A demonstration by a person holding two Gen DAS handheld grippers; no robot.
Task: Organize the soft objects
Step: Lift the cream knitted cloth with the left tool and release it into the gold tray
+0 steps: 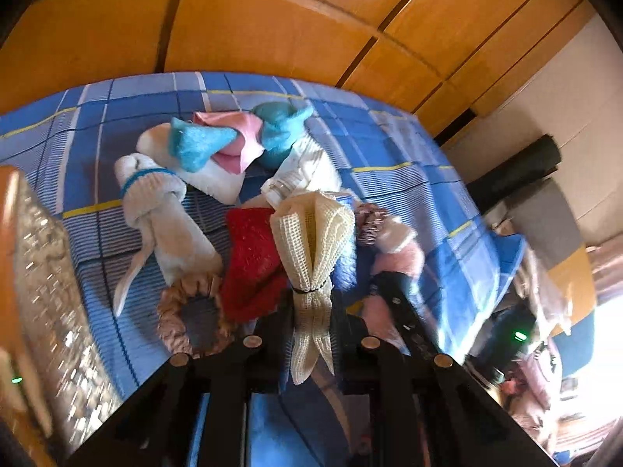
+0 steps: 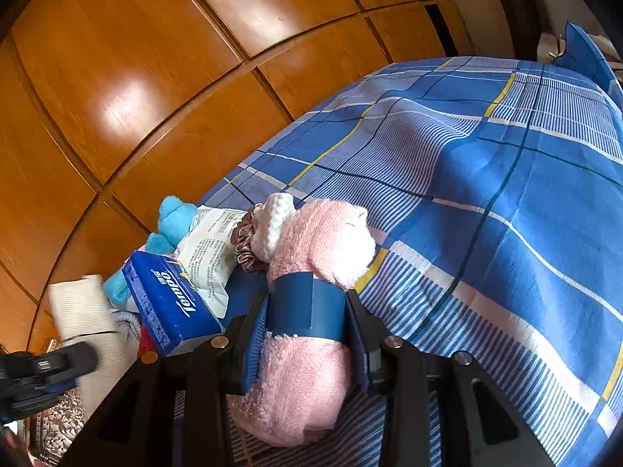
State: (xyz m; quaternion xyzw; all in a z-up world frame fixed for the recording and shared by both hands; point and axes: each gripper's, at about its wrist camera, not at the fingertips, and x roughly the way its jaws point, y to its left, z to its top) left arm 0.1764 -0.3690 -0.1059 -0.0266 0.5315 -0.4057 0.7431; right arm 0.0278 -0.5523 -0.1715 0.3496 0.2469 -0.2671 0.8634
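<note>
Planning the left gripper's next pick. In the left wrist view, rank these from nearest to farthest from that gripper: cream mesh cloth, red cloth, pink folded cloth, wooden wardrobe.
1. Cream mesh cloth: between the left gripper fingers, gripped.
2. Red cloth: just left of it, on the bed.
3. Pink folded cloth: farther back, between the blue socks.
4. Wooden wardrobe: beyond the bed.

The brand name "Tempo" is printed in white slanted lettering on the blue tissue pack [image 2: 171,303], seen in the right wrist view (small white characters stand above it, too small to be read). Dense lines of fine dark print are carried by the white plastic packet [image 2: 210,253] just beside it, but no word of it can be made out.
</note>
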